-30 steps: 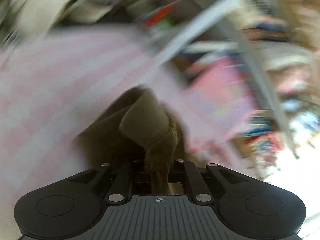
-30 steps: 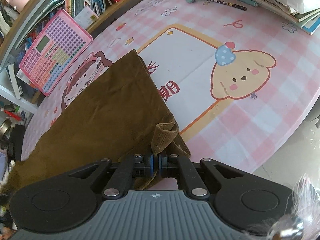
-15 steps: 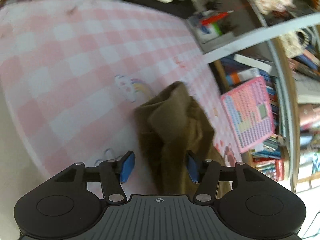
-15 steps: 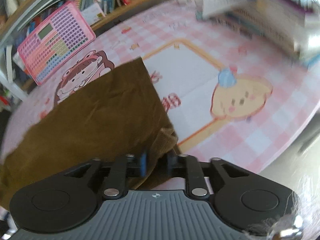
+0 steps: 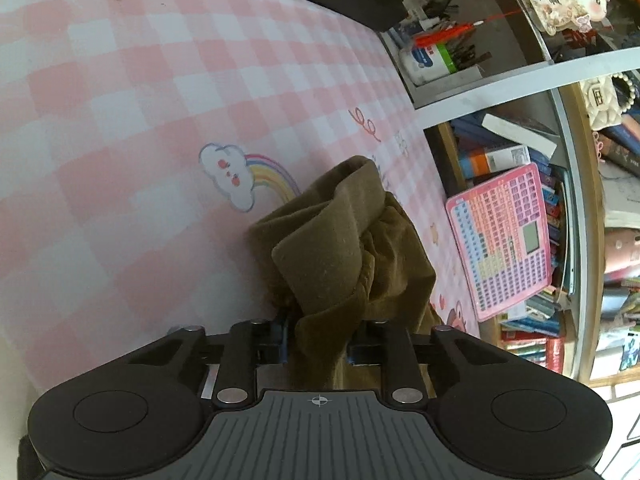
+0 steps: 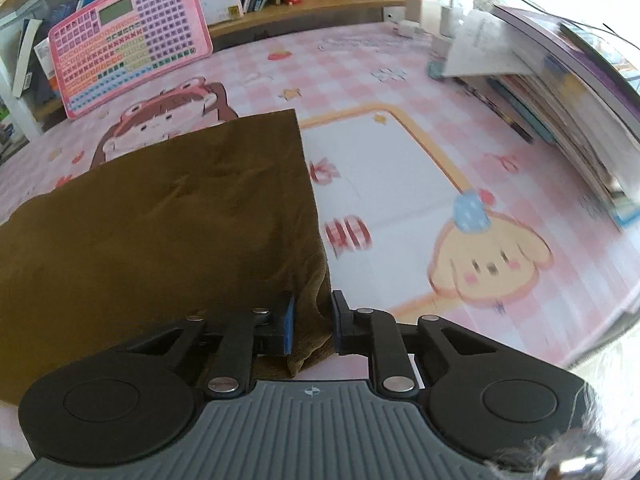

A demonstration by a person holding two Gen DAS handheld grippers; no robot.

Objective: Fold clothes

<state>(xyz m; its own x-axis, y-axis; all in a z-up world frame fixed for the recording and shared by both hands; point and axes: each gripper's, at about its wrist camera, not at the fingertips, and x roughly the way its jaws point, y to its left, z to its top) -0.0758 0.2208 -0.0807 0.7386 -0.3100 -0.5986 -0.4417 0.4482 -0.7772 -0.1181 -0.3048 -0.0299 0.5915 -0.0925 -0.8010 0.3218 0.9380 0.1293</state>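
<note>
Your left gripper (image 5: 318,346) and right gripper (image 6: 313,322) were closing on the cloth (image 6: 168,216); a keyboard toy (image 6: 128,36) stood beyond both, books (image 6: 560,92) only in the right view.

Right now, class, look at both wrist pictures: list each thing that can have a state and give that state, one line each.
Brown garment: partly folded, flat on the table, its corners bunched.
Left gripper: jaws closing, bunched brown cloth between them.
Right gripper: jaws closing, a brown corner between them.
Pink toy keyboard: propped up, tilted against the bookshelf.
Stack of books: lying flat, piled.
</note>
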